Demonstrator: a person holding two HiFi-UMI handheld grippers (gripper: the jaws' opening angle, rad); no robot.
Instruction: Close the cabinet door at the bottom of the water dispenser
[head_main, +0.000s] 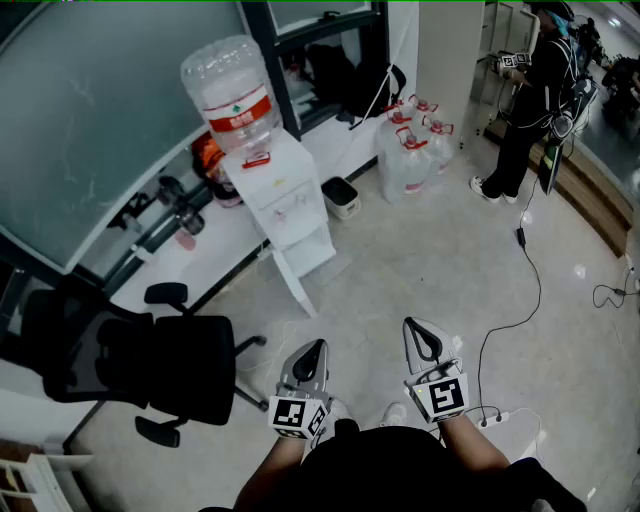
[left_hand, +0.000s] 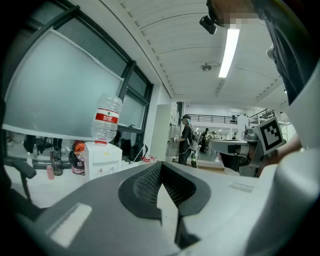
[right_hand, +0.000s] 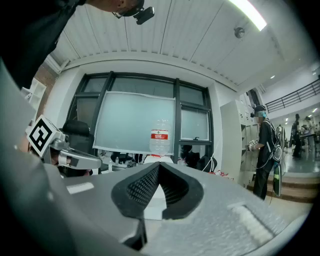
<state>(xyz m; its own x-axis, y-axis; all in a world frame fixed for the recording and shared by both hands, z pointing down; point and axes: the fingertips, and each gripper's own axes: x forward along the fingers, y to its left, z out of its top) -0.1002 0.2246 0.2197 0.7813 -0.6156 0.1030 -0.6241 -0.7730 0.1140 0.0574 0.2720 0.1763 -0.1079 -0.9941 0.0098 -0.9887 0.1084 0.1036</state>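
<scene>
The white water dispenser (head_main: 283, 190) stands against the glass wall with a clear bottle (head_main: 232, 95) on top. Its bottom cabinet door (head_main: 292, 280) hangs open, swung out toward me on the left side. Both grippers are held low in front of me, well short of the dispenser. My left gripper (head_main: 317, 347) and right gripper (head_main: 412, 326) are shut, tips touching, holding nothing. In the left gripper view the dispenser (left_hand: 102, 159) sits left of the shut left gripper (left_hand: 160, 165). In the right gripper view the bottle (right_hand: 159, 137) rises straight above the shut right gripper (right_hand: 159, 164).
A black office chair (head_main: 130, 365) stands at my left. Several full water bottles (head_main: 410, 150) and a small bin (head_main: 342, 197) sit right of the dispenser. A person (head_main: 535, 90) stands at the far right. A cable (head_main: 510, 320) and power strip (head_main: 492, 418) lie on the floor.
</scene>
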